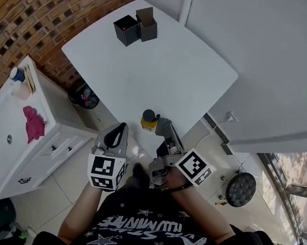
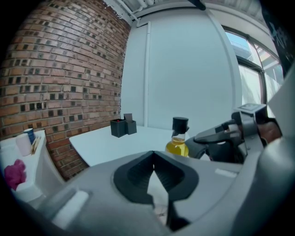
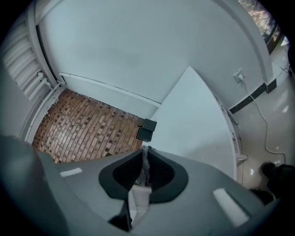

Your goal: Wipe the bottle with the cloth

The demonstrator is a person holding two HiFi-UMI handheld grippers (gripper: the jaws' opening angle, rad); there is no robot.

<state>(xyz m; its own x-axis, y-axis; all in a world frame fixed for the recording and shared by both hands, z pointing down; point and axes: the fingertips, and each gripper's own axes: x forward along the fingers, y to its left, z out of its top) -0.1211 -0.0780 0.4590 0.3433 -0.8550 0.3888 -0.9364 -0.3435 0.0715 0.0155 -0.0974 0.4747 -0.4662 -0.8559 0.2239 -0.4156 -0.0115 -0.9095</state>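
A small bottle (image 1: 149, 118) of yellow liquid with a black cap stands near the front edge of the white table (image 1: 149, 68). It also shows in the left gripper view (image 2: 178, 140). My right gripper (image 1: 162, 122) reaches level just to the right of the bottle, its tips close beside it. Its jaws (image 3: 144, 150) are shut, and a thin grey fuzzy strip that looks like cloth (image 3: 144, 166) is pinched between them. My left gripper (image 1: 122, 128) hangs short of the table's front edge, left of the bottle. Its jaws (image 2: 153, 153) are shut with nothing between them.
Two black boxes (image 1: 135, 28) stand at the table's far corner. A white sink cabinet (image 1: 5, 144) at the left carries a pink rag (image 1: 33, 123), with a brick wall behind it. A dark round thing (image 1: 240, 189) lies on the floor at the right.
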